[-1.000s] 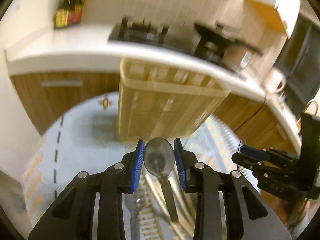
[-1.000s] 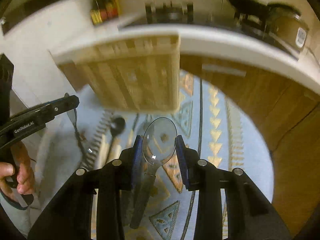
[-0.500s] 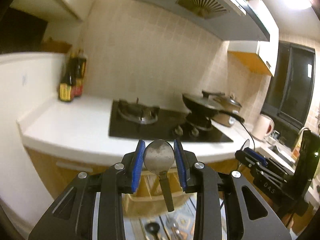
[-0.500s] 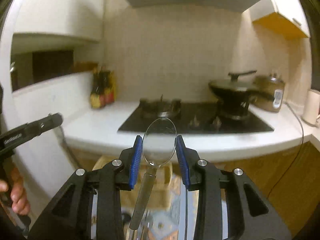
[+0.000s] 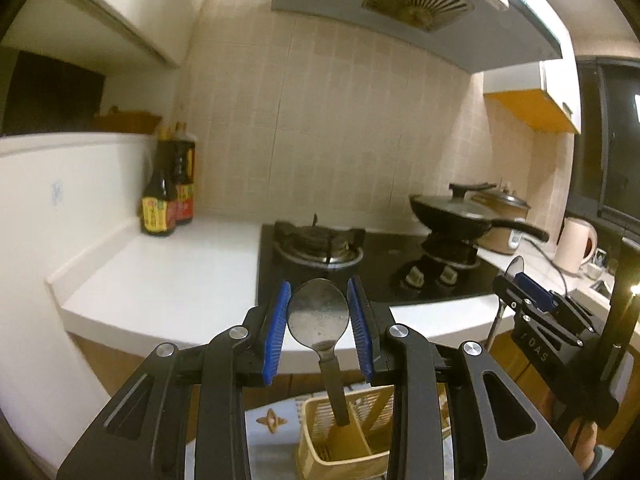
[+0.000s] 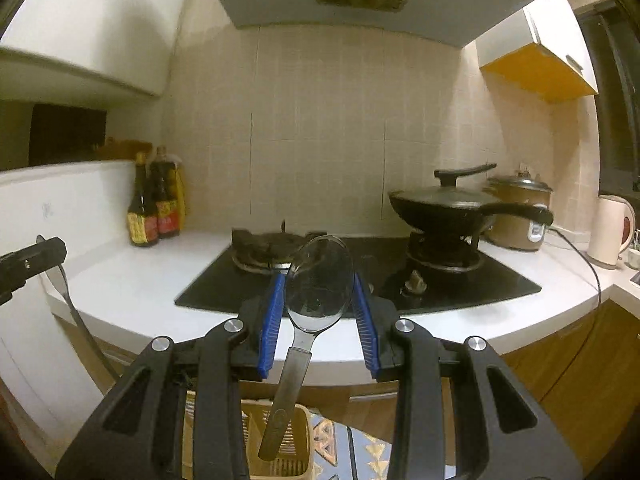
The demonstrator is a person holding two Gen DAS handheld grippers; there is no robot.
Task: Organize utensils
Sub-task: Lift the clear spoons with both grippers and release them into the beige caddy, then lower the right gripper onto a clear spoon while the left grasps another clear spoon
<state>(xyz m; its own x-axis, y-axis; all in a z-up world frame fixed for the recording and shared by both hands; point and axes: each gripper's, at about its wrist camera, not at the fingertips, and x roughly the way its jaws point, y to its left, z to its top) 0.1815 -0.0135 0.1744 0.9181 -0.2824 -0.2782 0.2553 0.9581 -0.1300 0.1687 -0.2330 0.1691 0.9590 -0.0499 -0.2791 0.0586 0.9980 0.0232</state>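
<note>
While both spoons hang handle-down in the air, the kitchen stretches behind them: a white bench point(image 5: 168, 276) runs along the tiled wall, carrying a black hob point(image 5: 372, 264) with a lidded pan point(image 5: 456, 216), two sauce bottles point(image 5: 168, 200) in the corner and a kettle point(image 5: 576, 244) at the far right. None of that looks part of the job.

Below the bench edge, on a patterned rug point(image 6: 360, 452), stands a slotted yellow caddy point(image 5: 340, 436) with dividers inside. It is seen under both grippers, and it is probably where the utensils belong, which would explain why each spoon is carried bowl-up with its handle pointing toward the caddy's compartments.

In the left wrist view, the left gripper point(image 5: 318, 320) is closed partway on the bowl of a dull metal spoon point(image 5: 318, 316), blue pads pressing its two edges; the handle tip hangs in front of the caddy's opening, though I cannot tell whether it is inside yet. The right gripper point(image 6: 318, 304) pinches a shinier spoon point(image 6: 318, 284) the same way, its handle slanting down to the left over the caddy. Each gripper also shows at the edge of the other's view, well apart.

Lowering either handle into a compartment seems the next step.
</note>
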